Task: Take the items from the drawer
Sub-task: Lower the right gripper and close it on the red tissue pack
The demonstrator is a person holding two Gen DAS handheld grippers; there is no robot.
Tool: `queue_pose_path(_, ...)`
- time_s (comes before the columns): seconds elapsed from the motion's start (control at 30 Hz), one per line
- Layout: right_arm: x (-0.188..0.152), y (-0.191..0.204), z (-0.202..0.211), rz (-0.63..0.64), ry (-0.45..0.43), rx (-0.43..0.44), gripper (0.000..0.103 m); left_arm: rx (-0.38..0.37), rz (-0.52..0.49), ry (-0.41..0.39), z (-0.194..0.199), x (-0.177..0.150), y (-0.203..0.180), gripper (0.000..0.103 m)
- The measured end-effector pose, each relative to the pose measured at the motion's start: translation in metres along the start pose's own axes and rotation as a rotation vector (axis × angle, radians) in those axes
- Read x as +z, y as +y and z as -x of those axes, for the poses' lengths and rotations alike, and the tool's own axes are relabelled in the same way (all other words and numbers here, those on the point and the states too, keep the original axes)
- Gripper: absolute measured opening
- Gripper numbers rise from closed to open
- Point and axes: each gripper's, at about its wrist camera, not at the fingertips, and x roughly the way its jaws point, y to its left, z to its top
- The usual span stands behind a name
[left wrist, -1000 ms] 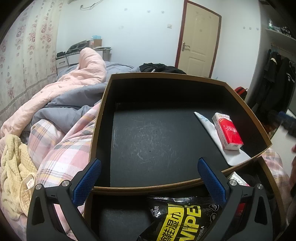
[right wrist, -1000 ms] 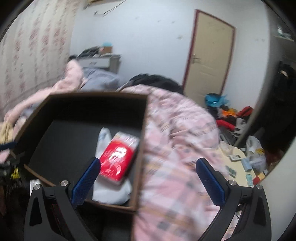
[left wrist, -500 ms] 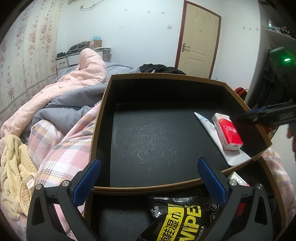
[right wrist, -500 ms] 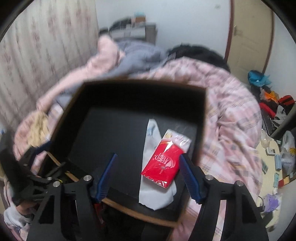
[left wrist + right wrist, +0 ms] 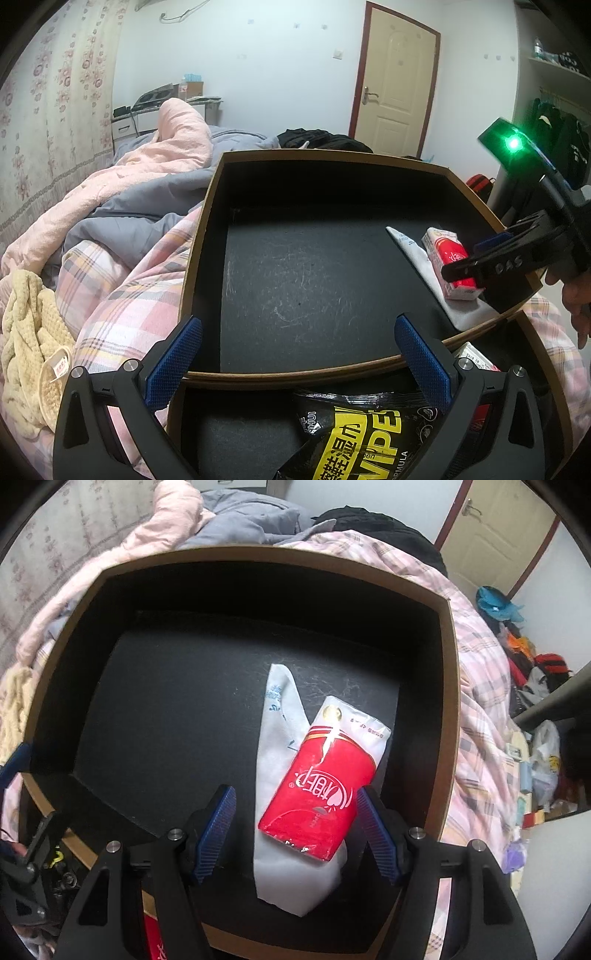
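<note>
one red tissue pack [image 5: 318,788], white at its far end, lies on a white pouch [image 5: 280,734] in the drawer's [image 5: 448,686] right side. your right gripper [image 5: 295,829] straddles it, spread; your left gripper [image 5: 295,365] gapes too. only the left view shows black wipes [image 5: 364,435] below.

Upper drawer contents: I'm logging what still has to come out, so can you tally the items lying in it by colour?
Red: 1, the red tissue pack, between the open fingers of the right gripper.
White: 1, the flat white packet lying under it.
Total: 2 in the upper drawer.
</note>
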Motion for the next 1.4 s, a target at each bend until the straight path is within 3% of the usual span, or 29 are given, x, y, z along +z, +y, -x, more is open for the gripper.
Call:
queue_pose_path(0.13,0.000,0.006,-0.005,0.038,0.039,-0.054,0.066,0.000,0.001,-0.001,0.000,0.000,0.000,0.103)
queue_pose_path(0.27,-0.003,0.013,0.000,0.073,0.044,0.013,0.065,0.000,0.000,-0.001,0.000,0.000,0.000,0.103)
queue_pose_path(0.37,-0.005,0.013,0.005,0.085,0.048,-0.046,0.065,0.000,0.000,-0.001,0.000,-0.001,0.000,0.103)
queue_pose_path(0.6,-0.006,0.002,-0.020,0.092,0.177,-0.131,0.066,0.003,-0.007,-0.004,0.001,0.001,-0.002,0.103)
queue_pose_path(0.73,-0.008,0.004,-0.025,0.108,0.194,-0.128,0.066,0.002,-0.006,-0.004,0.001,0.001,-0.002,0.103)
queue_pose_path(1.03,-0.017,0.016,-0.030,0.137,0.201,-0.219,0.058,0.003,-0.006,-0.004,0.001,0.000,-0.004,0.103)
queue_pose_path(1.1,-0.018,0.019,-0.030,0.135,0.192,-0.174,0.041,0.004,-0.005,-0.006,0.001,0.000,-0.004,0.103)
queue_pose_path(1.27,-0.010,0.046,-0.025,0.151,0.155,-0.172,0.038,0.004,-0.003,-0.006,-0.001,0.001,-0.004,0.103)
queue_pose_path(1.4,-0.010,0.055,-0.001,0.108,0.067,-0.043,0.032,0.003,-0.003,-0.006,-0.001,0.000,-0.004,0.103)
